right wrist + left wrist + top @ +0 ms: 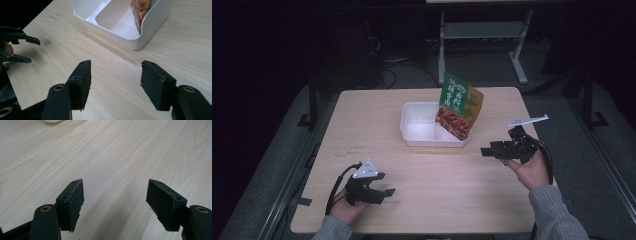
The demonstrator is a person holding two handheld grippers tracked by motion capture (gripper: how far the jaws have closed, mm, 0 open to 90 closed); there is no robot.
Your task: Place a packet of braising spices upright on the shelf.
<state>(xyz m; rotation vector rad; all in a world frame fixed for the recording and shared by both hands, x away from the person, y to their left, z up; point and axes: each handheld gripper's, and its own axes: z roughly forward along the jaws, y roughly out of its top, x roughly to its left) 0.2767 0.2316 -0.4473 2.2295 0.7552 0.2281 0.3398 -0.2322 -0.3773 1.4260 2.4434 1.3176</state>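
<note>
Both grippers hold nothing, jaws spread: left gripper (382,192) over bare light wooden table (362,125), right gripper (484,151) just short of the white two-compartment plastic tray (412,135), where a green-and-orange snack packet (458,106) leans upright.

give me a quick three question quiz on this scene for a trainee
1. True or false: the snack bag lies flat on the table.
2. What does the left gripper hold? A) the bag B) nothing C) the white tray
3. Fill in: the bag leans in the tray's ___ compartment, as the high view shows it.

Key
1. False: it stands tilted inside the white tray.
2. B: its jaws stand open over bare wood, as do the right gripper's.
3. Right.
</note>
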